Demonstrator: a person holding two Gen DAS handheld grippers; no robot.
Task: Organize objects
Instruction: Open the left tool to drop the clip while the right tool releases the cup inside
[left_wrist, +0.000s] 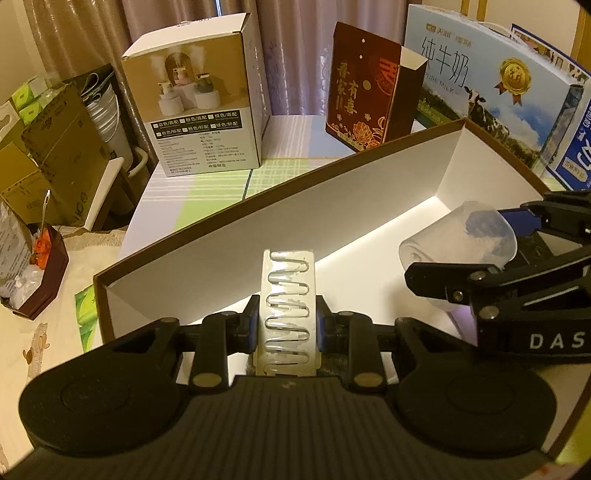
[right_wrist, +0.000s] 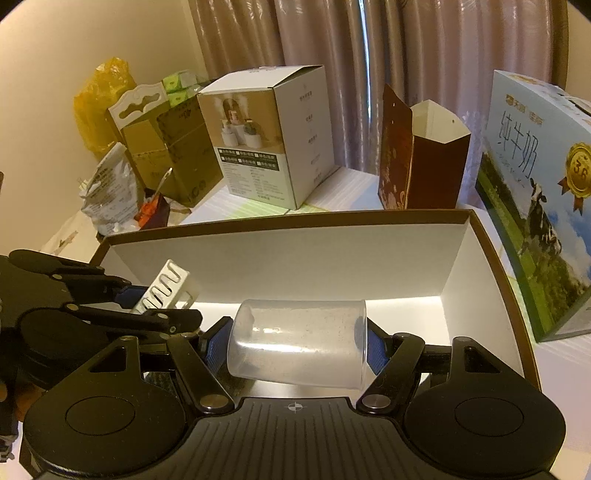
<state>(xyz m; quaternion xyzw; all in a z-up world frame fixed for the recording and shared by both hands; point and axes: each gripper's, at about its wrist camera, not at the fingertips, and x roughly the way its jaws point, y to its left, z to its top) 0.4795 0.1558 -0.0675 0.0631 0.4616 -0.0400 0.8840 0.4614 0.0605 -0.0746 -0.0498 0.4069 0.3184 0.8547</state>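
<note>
Left wrist view, nearest first: the left gripper (left_wrist: 284, 325) is closed on a white plastic strip of paper clips (left_wrist: 287, 310), pinched upright between its blue pads over the near edge of the open white-lined box (left_wrist: 332, 199). At 3 o'clock the right gripper (left_wrist: 491, 254) clamps a clear plastic cup (left_wrist: 458, 240) lying on its side above the box floor. Right wrist view shows that cup (right_wrist: 299, 343) squeezed sideways between both pads, rim toward 3 o'clock. Farther off, at 11 o'clock stands a humidifier carton (left_wrist: 195, 103), at 12 a dark red gift box (left_wrist: 365, 88), at 2 a milk carton (left_wrist: 491, 81).
</note>
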